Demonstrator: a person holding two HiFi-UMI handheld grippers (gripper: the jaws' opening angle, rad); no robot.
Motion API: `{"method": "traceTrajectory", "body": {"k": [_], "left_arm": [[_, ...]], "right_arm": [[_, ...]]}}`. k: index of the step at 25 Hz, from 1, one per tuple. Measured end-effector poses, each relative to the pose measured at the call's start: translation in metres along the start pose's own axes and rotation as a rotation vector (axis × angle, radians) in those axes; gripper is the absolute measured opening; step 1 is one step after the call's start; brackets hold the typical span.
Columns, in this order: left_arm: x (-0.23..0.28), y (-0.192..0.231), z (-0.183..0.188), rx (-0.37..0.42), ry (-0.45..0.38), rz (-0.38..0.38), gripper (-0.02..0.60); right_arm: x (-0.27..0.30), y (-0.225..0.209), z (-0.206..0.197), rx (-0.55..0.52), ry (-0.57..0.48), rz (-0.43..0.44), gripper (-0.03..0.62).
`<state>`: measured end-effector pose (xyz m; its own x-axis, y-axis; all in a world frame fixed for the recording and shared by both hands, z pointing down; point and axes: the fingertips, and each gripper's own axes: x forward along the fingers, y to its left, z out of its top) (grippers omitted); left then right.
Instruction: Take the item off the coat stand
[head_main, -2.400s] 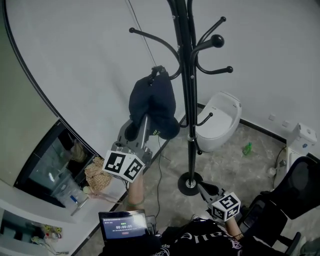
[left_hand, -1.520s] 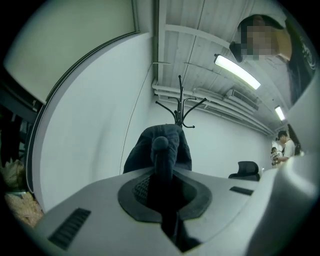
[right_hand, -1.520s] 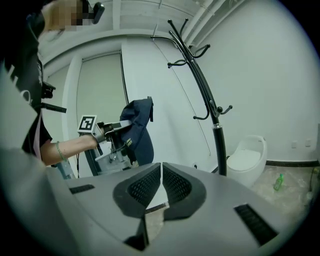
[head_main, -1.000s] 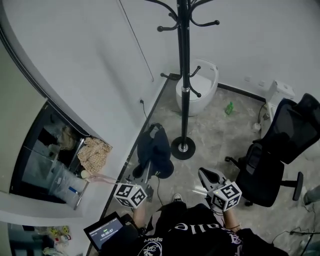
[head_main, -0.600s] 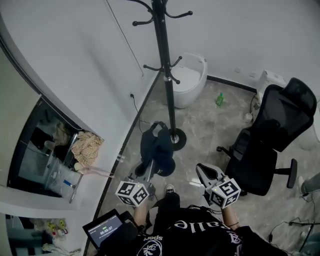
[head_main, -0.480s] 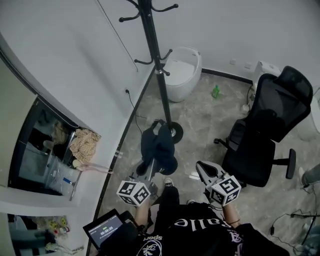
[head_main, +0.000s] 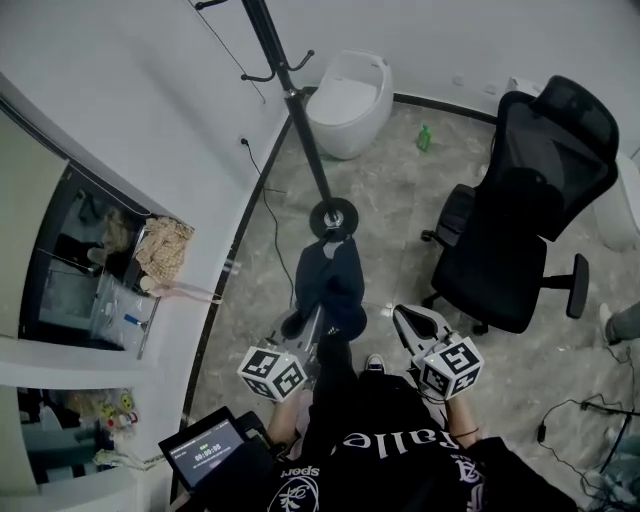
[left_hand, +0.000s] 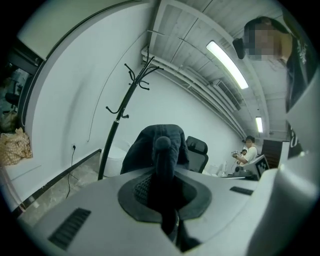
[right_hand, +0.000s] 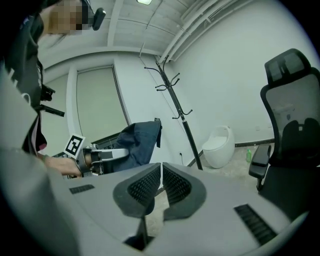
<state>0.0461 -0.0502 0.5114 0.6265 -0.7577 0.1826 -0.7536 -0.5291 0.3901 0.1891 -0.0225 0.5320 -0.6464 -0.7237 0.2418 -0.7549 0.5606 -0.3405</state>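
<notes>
left claw: clamped on a fold of the item, which hangs off its tip above the floor, near the person and clear of the stand at far left.
right claw: jaws together, empty, just right of the item.
risk: the grip looks like a thin pinch of cloth; a swing or jerk could pull it free and drop the item on the floor.
change: earlier the item hung on a hook with the left claw on it; now it is off, carried low, with the stand well apart.
</notes>
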Motion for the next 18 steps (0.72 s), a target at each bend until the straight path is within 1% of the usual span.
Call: {"method": "traceTrajectory", "body": {"k": [4, 10, 13, 15, 18], "left_arm": [[-0.018, -0.014, -0.011, 0.018, 0.016, 0.008, 0.017], [-0.041, -0.013, -0.014, 0.054, 0.031, 0.013, 0.017], [-0.045, -0.008, -0.012, 0.084, 0.033, 0.005, 0.017], [-0.046, -0.005, -0.012, 0.103, 0.033, -0.003, 0.017], [-0.050, -0.003, -0.012, 0.121, 0.036, -0.034, 0.017]], "right_arm": [[-0.005, 0.014, -0.010, 0.025, -0.007, 0.035, 0.018], [-0.001, 0.047, -0.014, 0.000, 0.002, 0.074, 0.018], [0.006, 0.060, -0.014, -0.019, 0.008, 0.089, 0.018], [0.011, 0.066, -0.016, -0.014, 0.009, 0.100, 0.018], [0.018, 0.077, -0.018, -0.017, 0.019, 0.105, 0.018]]}}
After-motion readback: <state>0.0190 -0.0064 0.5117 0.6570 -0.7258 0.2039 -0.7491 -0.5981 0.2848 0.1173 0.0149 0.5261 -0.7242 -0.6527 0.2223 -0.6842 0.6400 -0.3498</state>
